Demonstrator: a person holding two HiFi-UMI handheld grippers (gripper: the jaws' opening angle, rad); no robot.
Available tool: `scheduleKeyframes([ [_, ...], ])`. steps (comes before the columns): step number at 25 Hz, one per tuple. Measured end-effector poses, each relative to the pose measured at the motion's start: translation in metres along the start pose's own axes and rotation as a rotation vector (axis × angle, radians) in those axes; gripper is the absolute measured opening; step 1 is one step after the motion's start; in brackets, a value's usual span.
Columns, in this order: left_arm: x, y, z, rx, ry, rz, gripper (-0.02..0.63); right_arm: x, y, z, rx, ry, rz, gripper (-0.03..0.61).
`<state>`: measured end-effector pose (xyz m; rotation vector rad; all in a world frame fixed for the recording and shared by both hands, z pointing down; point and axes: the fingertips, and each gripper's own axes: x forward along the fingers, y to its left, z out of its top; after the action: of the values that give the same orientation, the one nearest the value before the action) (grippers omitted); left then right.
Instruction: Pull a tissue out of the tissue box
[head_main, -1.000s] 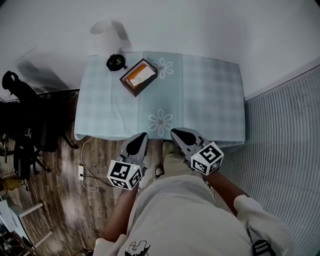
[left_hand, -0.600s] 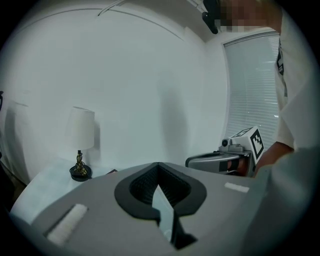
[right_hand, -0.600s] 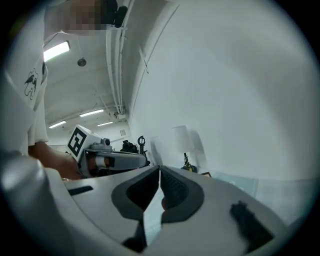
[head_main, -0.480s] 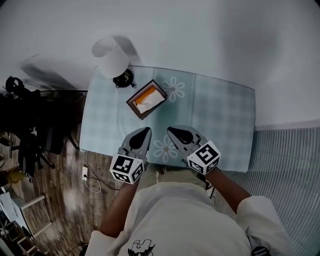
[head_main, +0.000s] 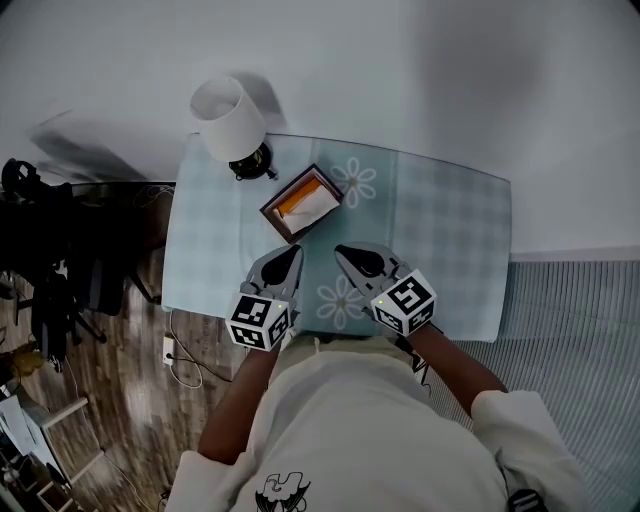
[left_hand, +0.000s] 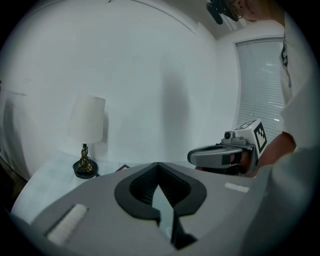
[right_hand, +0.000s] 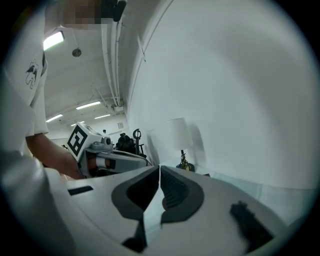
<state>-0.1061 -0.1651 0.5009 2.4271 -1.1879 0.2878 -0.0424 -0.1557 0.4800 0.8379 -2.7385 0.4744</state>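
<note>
Two grippers are hovering side by side over the near edge of the table (head_main: 445, 225), both pointing toward the far wall. Left gripper (head_main: 291, 252) is showing its jaws pressed together at the tips in the left gripper view (left_hand: 158, 165), with nothing between them. Right gripper (head_main: 344, 251) is also showing its jaws together, pads meeting along a thin line in the right gripper view (right_hand: 160, 169), and it is carrying nothing. Each one is appearing in the other's camera: the right gripper (left_hand: 220, 156) with its marker cube (left_hand: 252, 137), and the left gripper (right_hand: 112, 159) off to the side.

Tissue box (head_main: 302, 203) is sitting on the table ahead of the left gripper, turned at an angle, apart from both grippers. A white tissue (head_main: 316, 205) is poking out of the box's open top, untouched. Lamp (head_main: 228, 116) with a white shade is standing at the far left corner, just beside the box, and is also showing in the left gripper view (left_hand: 86, 131) and the right gripper view (right_hand: 181, 139). Tablecloth is pale checked with flower prints (head_main: 357, 183). Dark chair (head_main: 40, 245) is standing on the wooden floor (head_main: 120, 400) left of the table.
</note>
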Motion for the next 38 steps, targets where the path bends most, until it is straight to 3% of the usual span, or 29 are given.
scheduleKeyframes([
  [8, 0.035, 0.04, -0.031, 0.049, 0.088, 0.024, 0.006, 0.055, -0.025, -0.023, -0.085, 0.089, -0.016, 0.014],
  [16, 0.064, 0.069, -0.063, 0.041, 0.166, 0.062, 0.006, 0.101, -0.053, -0.081, -0.133, 0.241, -0.036, 0.012],
  [25, 0.08, 0.091, -0.084, 0.021, 0.229, 0.108, 0.006, 0.13, -0.068, -0.118, -0.157, 0.363, -0.037, 0.014],
  [27, 0.078, 0.09, -0.084, 0.019, 0.234, 0.109, 0.006, 0.133, -0.068, -0.125, -0.165, 0.398, -0.032, 0.131],
  [28, 0.077, 0.089, -0.084, 0.02, 0.234, 0.112, 0.006, 0.134, -0.067, -0.128, -0.18, 0.41, -0.031, 0.148],
  [33, 0.073, 0.091, -0.083, 0.016, 0.23, 0.122, 0.006, 0.142, -0.06, -0.135, -0.343, 0.477, -0.002, 0.19],
  [38, 0.066, 0.094, -0.084, 0.014, 0.235, 0.132, 0.006, 0.153, -0.061, -0.141, -0.412, 0.517, -0.007, 0.194],
])
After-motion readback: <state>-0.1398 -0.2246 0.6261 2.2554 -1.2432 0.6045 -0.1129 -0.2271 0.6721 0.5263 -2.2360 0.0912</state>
